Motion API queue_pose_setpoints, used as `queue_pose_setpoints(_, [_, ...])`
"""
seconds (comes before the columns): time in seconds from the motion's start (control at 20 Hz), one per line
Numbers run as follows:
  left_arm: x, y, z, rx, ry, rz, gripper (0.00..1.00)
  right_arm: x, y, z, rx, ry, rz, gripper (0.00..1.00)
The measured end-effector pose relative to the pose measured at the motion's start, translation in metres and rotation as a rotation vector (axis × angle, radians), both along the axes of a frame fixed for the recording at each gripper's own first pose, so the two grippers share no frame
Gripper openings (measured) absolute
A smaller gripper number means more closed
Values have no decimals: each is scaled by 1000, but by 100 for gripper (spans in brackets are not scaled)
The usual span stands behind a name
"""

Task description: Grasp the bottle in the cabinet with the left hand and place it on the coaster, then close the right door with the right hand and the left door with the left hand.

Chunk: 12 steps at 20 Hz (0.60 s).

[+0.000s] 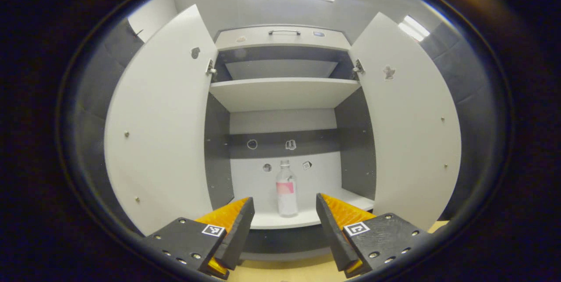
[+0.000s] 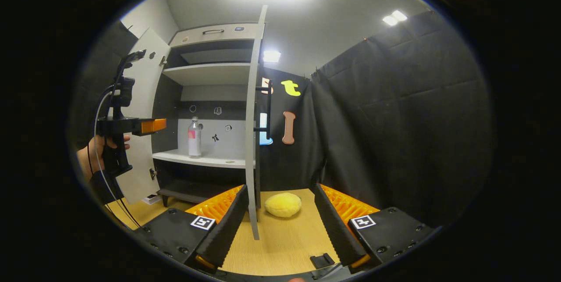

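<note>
Stage: opening; bottle not yet grasped, judged from its place on the shelf.
Bottle [image 1: 286,190]: upright on the lower cabinet shelf [image 1: 302,218], centre of the left gripper view, well apart from both fingers; also at centre left of the right gripper view.
Left gripper [image 1: 285,212]: fingers apart, nothing between them, aimed at the bottle; held by a hand [image 2: 98,152] at the left edge of the right gripper view.
Right gripper [image 2: 280,214]: fingers apart, empty, low over the tabletop [image 2: 280,242].
Left door [image 1: 162,115]: open, left of frame.
Right door [image 1: 410,115]: open, right of frame; edge-on at centre of the right gripper view.
Coaster: not identified with certainty.
Yellow soft object [image 2: 282,204]: on the tabletop, lower centre, just beside the right door's edge.
Remaining: grasp, placement on the coaster, both door closings.
Writing: bottle label pink and white, text too small to read; square markers on the fingers, no legible words.
</note>
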<state>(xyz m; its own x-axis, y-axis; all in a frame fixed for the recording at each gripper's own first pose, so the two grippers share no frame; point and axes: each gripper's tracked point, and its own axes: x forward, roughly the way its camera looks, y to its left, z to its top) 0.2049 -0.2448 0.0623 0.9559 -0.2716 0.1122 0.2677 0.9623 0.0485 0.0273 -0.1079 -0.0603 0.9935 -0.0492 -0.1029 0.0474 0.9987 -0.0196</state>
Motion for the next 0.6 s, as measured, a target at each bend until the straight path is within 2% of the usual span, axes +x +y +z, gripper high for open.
queue_pose_setpoints(0.05, [14,-5,-1,-4,7,-6,83,5,0,-1,5,1,-9,92])
queue_pose_setpoints(0.1, [27,-9,-3,-5,11,-9,83,8,0,-2,5,4,-18,96])
queue_pose_setpoints(0.15, [40,-13,-4,-2,12,-10,89,12,-2,-5,0,8,-28,92])
queue_pose_setpoints(0.2, [52,-16,-5,0,14,-10,89,16,-4,-6,-7,13,-40,96])
queue_pose_setpoints(0.25, [65,-19,-9,-3,19,-17,83,19,-6,-8,-10,17,-52,96])
queue_pose_setpoints(0.3, [78,-23,-12,-8,27,-28,83,22,-7,-9,-10,21,-65,92])
queue_pose_setpoints(0.35, [90,-27,-16,-10,39,-36,83,25,-10,-11,-10,24,-78,92])
queue_pose_setpoints(0.4, [102,-31,-22,-7,52,-42,83,28,-10,-12,-8,28,-90,96])
queue_pose_setpoints(0.5, [126,-38,-31,2,72,-51,83,35,-12,-17,-1,39,-113,96])
queue_pose_setpoints(0.55, [136,-41,-36,7,78,-54,83,38,-13,-21,2,45,-124,92])
queue_pose_setpoints(0.6, [145,-43,-40,15,82,-55,83,41,-13,-24,6,53,-133,96])
